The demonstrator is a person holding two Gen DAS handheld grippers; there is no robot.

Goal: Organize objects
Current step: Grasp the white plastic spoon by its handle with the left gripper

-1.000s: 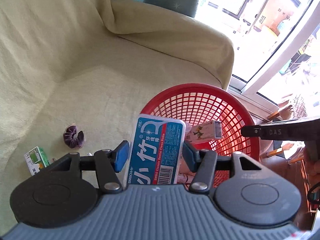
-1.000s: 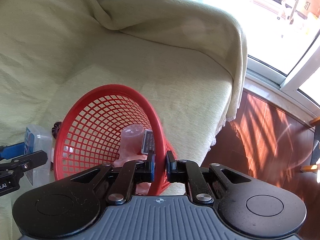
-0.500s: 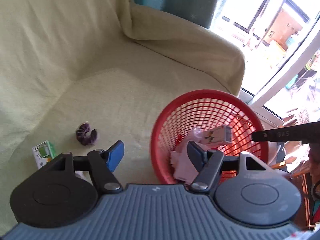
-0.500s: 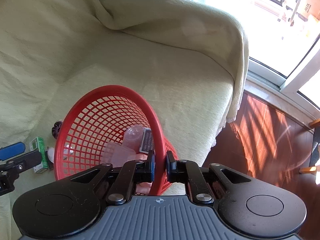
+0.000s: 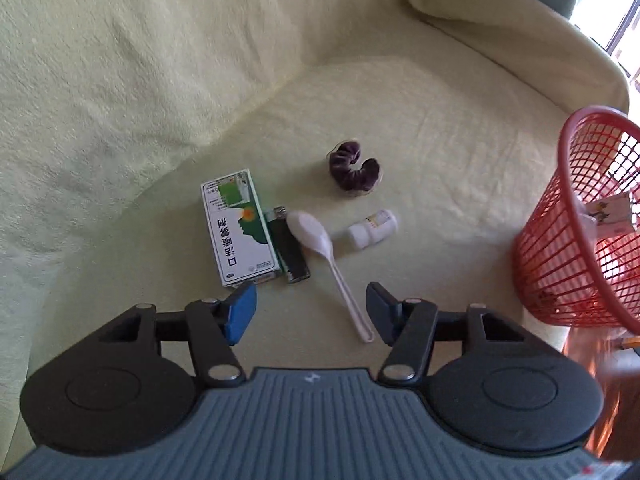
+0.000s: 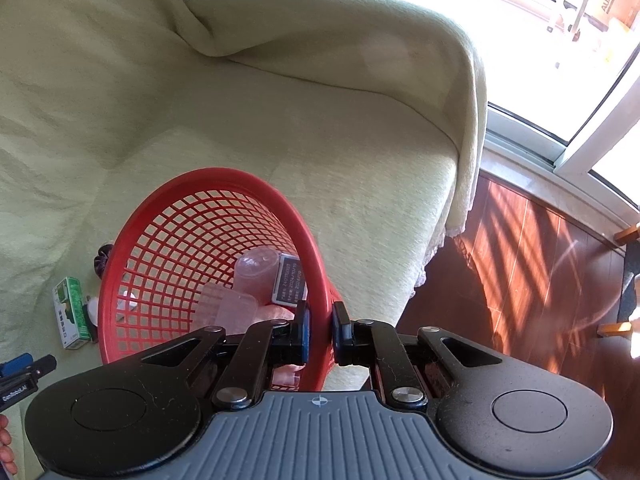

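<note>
Left gripper (image 5: 311, 311) hangs low centre of its frame, blue-padded jaws spread wide, nothing between them. Open cloth lies on either side of the jaws; the white plastic spoon (image 5: 328, 256) ends just inside the right-hand finger (image 5: 380, 312).

Loose items cluster mid-frame on the sofa cover (image 5: 160, 80), a pale yellow-green, nubbly fabric:
- green-and-white carton (image 5: 238, 226), flat, rectangular
- black lighter (image 5: 290, 250) touching the carton's right edge
- small white bottle (image 5: 373, 228) on its side, right of the spoon bowl
- purple scrunchie (image 5: 354, 170), velvety, curled, further up, apart from the rest

Red basket (image 5: 584, 224), rigid plastic lattice, sits at the right edge of this frame, well apart from the cluster.

Right gripper (image 6: 320, 330) pinches the basket rim (image 6: 318, 280), jaws pressed onto it. Inside: clear pinkish plastic pieces (image 6: 240, 300), dark label (image 6: 290, 284). Sofa edge drops to wood floor (image 6: 520, 272), right of frame.
</note>
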